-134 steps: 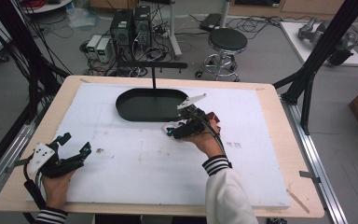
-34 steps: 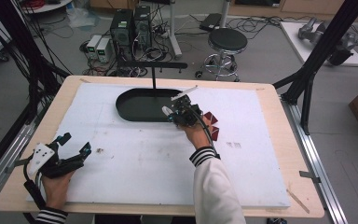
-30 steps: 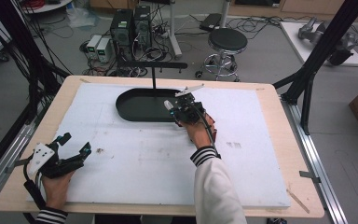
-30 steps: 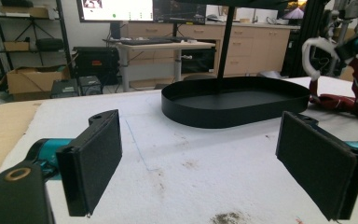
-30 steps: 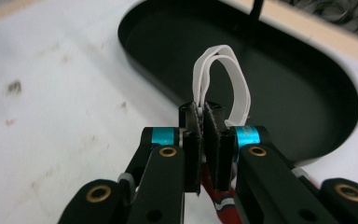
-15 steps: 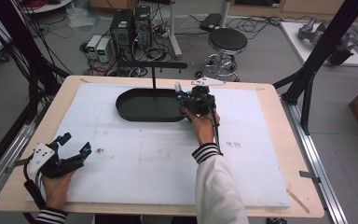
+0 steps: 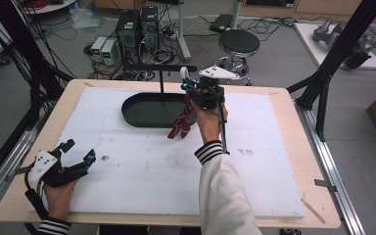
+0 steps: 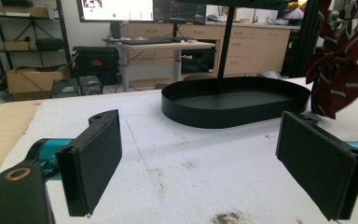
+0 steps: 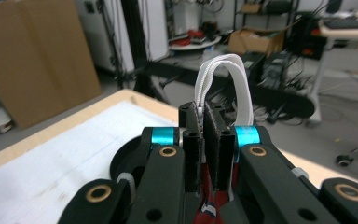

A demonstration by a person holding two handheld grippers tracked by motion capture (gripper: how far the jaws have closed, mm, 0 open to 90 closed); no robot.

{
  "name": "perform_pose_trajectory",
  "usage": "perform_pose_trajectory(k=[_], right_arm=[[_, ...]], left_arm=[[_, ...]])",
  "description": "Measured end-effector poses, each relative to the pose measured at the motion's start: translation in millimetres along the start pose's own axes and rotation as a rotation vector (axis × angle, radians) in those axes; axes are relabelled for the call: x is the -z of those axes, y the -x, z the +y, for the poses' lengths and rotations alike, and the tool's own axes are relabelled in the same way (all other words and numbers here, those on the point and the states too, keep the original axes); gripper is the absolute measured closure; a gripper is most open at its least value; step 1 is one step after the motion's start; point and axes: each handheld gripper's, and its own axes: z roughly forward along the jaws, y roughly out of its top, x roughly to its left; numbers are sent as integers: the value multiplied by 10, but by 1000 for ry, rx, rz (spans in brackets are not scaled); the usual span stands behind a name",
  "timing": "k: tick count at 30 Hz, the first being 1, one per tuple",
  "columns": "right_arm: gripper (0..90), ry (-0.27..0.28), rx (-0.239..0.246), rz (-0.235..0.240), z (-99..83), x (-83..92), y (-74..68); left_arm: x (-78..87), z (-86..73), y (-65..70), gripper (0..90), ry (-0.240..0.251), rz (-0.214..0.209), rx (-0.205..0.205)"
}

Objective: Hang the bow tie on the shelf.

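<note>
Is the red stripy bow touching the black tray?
Apart. In the left gripper view the bow hangs in the air, beside and above the tray, with background showing between them. The right gripper holds it up by its white band.

Tray [image 7: 149, 115] on the mat [image 7: 142, 171] at the table's far middle, bow [image 7: 180, 126] hanging just right of it from the raised right gripper [image 7: 196, 87], left gripper [image 7: 73, 157] near the front left corner, stool [image 7: 239, 43] behind the table

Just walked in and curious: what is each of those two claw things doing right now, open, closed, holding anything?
Left gripper: open, holding nothing.
Right gripper: shut on the white elastic loop of a dark red striped fabric bow.
</note>
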Motion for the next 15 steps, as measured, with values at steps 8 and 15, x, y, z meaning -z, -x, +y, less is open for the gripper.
perform_pose_trajectory(k=[8,15], right_arm=[[860,68,-7,-84,101,-57,43],[860,65,-30,-138,129,-172,170]], left_arm=[[2,-1,1,147,4,0,-1],[2,-1,-5,147,2,0,3]])
